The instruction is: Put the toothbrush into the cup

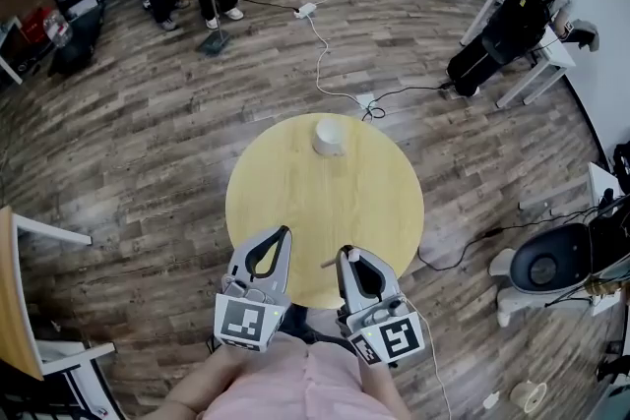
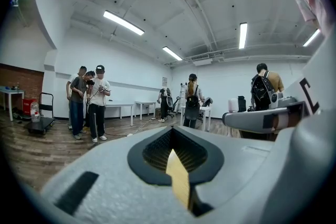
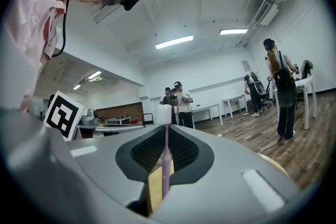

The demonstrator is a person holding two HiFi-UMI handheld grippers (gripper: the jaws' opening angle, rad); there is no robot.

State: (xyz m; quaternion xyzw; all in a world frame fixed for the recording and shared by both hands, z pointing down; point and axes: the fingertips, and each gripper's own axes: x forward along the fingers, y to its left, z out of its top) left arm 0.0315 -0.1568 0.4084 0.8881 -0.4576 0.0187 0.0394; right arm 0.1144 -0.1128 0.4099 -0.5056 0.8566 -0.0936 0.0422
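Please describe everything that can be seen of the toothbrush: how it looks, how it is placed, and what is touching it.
The toothbrush is slim, with a pale pink handle that looks like plastic and a whitish head at its far end. It is clamped between the fingers of the right gripper, which are shut on the handle, and the head sticks out past their tips. The head view shows it held over the near edge of the round table. It is not in the cup.
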